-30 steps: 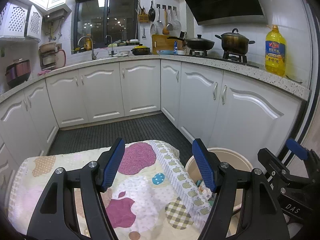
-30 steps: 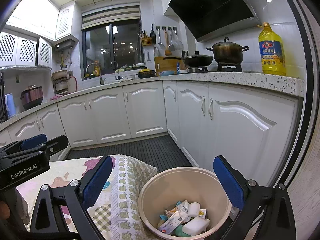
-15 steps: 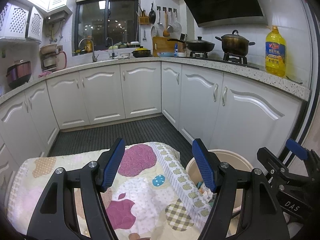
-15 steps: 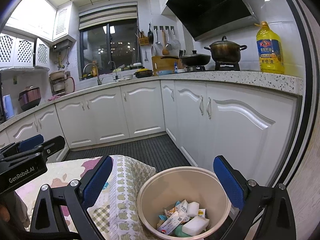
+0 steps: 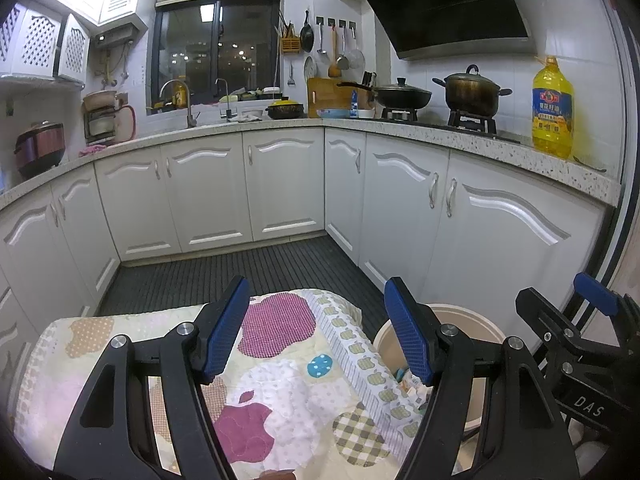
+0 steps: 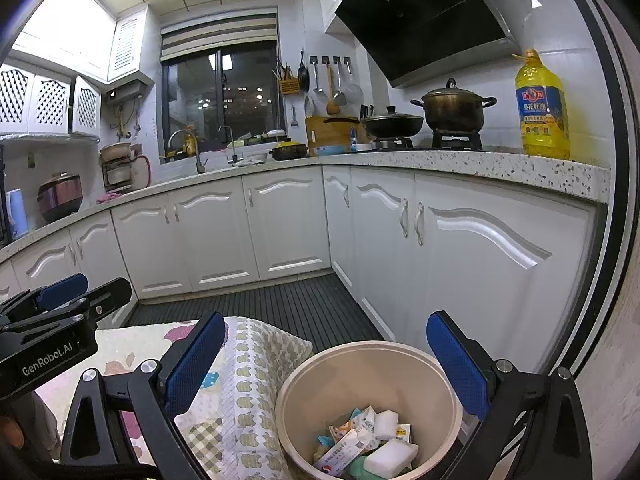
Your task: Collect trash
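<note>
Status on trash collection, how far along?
Looks mostly done: the round beige plastic bin already holds wrappers and white foam blocks. Nothing in hand: left gripper and right gripper are both open and empty. No loose trash shows on the patchwork apple-print cloth, though its near part is hidden.

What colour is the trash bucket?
The trash bucket is cream-beige, inside and out. It shows best in the right wrist view.

Bin (image 6: 360, 364): one. White sponges (image 6: 390, 458) inside: two. Patchwork cloth (image 5: 280, 380): one. Oil bottle (image 6: 542, 108): one. Lidded pots (image 6: 454, 108) on stove: two.
</note>
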The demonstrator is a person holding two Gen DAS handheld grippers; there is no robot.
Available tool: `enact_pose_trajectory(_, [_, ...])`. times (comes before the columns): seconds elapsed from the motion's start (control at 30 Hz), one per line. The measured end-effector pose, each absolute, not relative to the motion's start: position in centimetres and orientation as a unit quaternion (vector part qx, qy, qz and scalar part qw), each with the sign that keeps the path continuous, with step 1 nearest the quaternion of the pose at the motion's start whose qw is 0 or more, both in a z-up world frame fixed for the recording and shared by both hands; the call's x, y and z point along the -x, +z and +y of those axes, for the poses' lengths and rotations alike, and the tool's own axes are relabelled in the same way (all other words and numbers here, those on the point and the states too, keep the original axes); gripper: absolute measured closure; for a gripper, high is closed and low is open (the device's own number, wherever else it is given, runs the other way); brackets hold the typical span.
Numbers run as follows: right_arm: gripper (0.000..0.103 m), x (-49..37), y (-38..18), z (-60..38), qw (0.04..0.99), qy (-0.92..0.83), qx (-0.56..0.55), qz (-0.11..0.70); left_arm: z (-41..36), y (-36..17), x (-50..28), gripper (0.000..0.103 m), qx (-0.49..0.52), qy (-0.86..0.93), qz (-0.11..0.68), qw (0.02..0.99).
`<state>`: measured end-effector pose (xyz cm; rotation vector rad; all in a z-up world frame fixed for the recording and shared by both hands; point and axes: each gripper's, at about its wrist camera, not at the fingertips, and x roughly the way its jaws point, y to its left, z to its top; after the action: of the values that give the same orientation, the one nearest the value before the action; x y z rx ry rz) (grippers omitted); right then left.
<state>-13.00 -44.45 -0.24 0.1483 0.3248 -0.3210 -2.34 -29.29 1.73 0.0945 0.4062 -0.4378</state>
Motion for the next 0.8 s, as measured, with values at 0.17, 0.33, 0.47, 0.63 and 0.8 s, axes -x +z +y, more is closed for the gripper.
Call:
enact_pose_trajectory(0.17, [0.003,12.89,-0.12,-44.48,0.971,-0.16,-0.074,0.161,-29.2,1.77,2.36,0.034,-0.042,-0.214,0.197,0.956])
enact_pose_trajectory(0.33, [0.003,12.85,0.13,-44.42,0.971,-0.161,-0.073,0.158,-29.22,1.77,2.33,0.034,-0.041,-0.213,0.197,0.956])
enact_pose_trajectory(0.47, [0.003,12.73,0.25,-44.44,0.972,-0.159,-0.073,0.159,-29.19,1.77,2.36,0.034,-0.041,-0.214,0.197,0.956])
enact_pose_trajectory(0.63, [0.003,12.69,0.28,-44.42,0.971,-0.16,-0.074,0.159,-29.26,1.78,2.35,0.034,-0.042,-0.214,0.197,0.956])
enact_pose_trajectory(0.8, [0.003,12.68,0.27,-44.36,0.972,-0.159,-0.072,0.159,-29.28,1.76,2.41,0.034,-0.044,-0.214,0.196,0.956])
